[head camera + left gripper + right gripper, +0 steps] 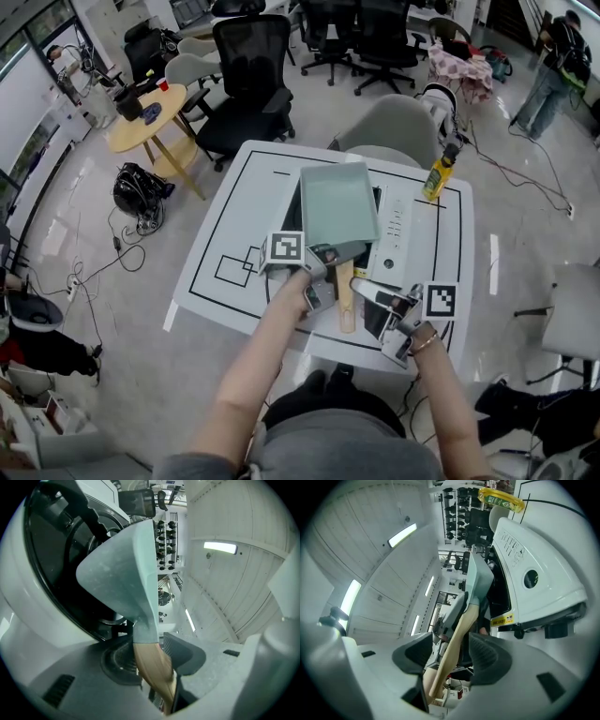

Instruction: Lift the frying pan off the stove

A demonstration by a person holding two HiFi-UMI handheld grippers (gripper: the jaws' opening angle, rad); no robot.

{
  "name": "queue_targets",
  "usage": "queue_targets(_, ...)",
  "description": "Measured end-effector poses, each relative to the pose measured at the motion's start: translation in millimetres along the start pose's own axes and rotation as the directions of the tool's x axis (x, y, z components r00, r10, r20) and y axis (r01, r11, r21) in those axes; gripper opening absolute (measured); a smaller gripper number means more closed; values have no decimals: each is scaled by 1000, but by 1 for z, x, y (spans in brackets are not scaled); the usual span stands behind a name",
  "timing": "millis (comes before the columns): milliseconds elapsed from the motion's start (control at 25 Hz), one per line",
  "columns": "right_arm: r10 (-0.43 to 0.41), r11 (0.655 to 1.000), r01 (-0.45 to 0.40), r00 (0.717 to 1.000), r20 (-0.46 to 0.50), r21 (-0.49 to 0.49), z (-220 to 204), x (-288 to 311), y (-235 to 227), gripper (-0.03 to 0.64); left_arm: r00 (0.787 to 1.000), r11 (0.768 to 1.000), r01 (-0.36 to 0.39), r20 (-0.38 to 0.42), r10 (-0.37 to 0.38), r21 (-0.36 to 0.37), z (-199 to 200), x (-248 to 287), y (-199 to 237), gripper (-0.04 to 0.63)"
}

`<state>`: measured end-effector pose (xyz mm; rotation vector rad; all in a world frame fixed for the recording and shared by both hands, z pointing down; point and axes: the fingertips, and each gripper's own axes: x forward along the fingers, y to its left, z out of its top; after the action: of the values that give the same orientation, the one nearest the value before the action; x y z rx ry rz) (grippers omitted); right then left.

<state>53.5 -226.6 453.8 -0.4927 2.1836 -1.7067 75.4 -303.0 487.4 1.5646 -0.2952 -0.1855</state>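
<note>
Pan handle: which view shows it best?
Right gripper view: the pan handle runs nearly full length between open jaws. Left gripper view shows a foreshortened stretch; head view shows it small, its top hidden by the left gripper.

Square pale-green frying pan [337, 202], wooden handle, over white stove [399, 231]

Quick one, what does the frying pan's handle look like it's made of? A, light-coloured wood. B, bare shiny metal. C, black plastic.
A: the handle sticking out from the pale green frying pan is a tan, wood-coloured bar in all three views, neither black nor shiny.
</note>
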Motion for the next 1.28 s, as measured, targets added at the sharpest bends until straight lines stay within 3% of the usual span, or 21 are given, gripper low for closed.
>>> queue_targets(520,25,999,-22,998,-61,45,1,25,-7,231,1000,1000,-1,4,1,-1,1,0,0,150)
queue_targets(1280,24,996,-9,984,-174,90,-3,31,-19,167,1000,999,-10,-10,11,32,1,-1,2,152)
